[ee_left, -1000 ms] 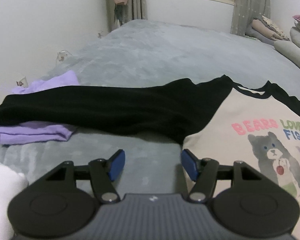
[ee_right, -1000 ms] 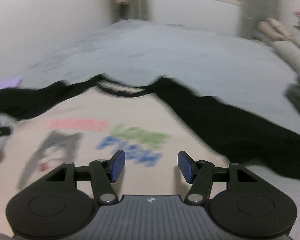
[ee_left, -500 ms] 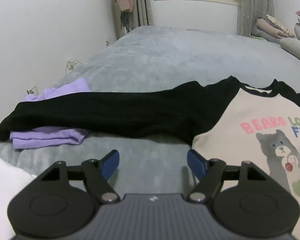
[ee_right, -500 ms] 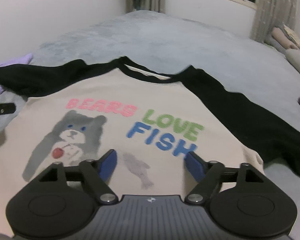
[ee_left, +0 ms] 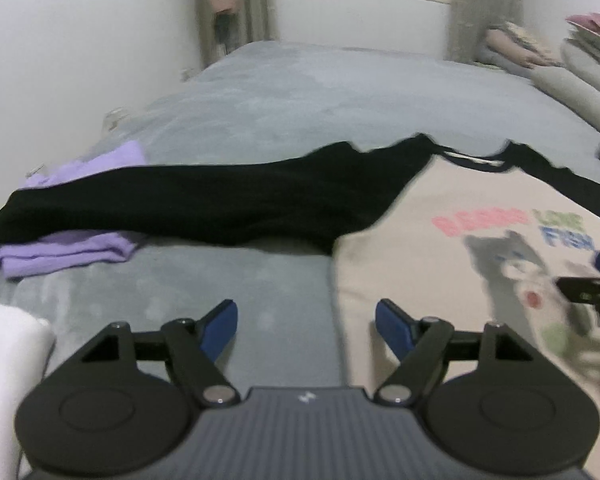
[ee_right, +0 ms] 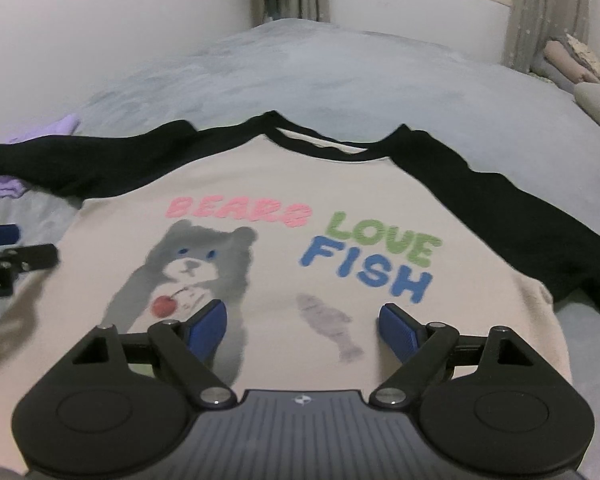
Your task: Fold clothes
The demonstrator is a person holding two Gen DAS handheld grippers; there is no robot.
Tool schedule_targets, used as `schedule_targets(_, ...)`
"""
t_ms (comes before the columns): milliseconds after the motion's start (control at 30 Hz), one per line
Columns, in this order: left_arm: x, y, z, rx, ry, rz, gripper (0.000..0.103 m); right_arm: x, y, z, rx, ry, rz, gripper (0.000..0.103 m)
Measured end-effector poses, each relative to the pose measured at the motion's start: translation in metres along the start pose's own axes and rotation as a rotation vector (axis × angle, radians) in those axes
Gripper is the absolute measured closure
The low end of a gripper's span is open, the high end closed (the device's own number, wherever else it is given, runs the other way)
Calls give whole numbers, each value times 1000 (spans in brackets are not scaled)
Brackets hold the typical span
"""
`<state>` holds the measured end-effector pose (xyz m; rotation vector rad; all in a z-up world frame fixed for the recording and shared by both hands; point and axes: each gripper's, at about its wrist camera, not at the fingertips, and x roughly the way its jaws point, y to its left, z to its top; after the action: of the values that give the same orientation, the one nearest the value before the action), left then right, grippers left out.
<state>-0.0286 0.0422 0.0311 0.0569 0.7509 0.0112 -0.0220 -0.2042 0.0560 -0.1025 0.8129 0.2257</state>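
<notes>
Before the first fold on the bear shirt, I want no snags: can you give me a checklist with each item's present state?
1. Shirt lies print-up, body flat on the grey bed: ok.
2. Black sleeve clear of other laundry: not ok, it drapes over the folded purple garment.
3. Other black sleeve spread out: ok.
4. Left gripper empty, over the shirt's side edge: ok.
5. Right gripper empty, jaws opening above the print: ok.
6. Bottom hem straight: cannot tell, hidden below the grippers.

Left claw (ee_left: 306, 322) agape; right claw (ee_right: 302, 322) opening, empty
</notes>
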Motion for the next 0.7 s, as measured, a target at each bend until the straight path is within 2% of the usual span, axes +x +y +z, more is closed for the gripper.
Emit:
schedule_targets(167, -2, -6, -14, -7, 35, -35, 28, -3, 10, -7, -31, 5, -10, 19)
schedule_targets(267, -6, -12, -22, 24, 18, -16, 27, -6, 12, -11, -15, 7, -21, 19)
schedule_targets(400, -9, -13, -29, 9, 6, -13, 26, -12, 19, -19, -33, 0, -51, 18)
schedule_targets(567, -15, -11, -35, -3, -1, -21, 20, -20, 18, -27, 42, 5, -68, 18)
schedule_targets(600, -16, -9, -36, -6, 0, -28, 18, -25, 17, -31, 71, 12, -64, 16)
schedule_targets(633, -18, -7, -38, -9, 0, -34, 18, -28, 18, -35, 83, 31, -50, 9)
schedule_targets(700, -22, -3, -39, -25, 6, -52, 18, -37, 26, -45, 51, 43, -43, 6)
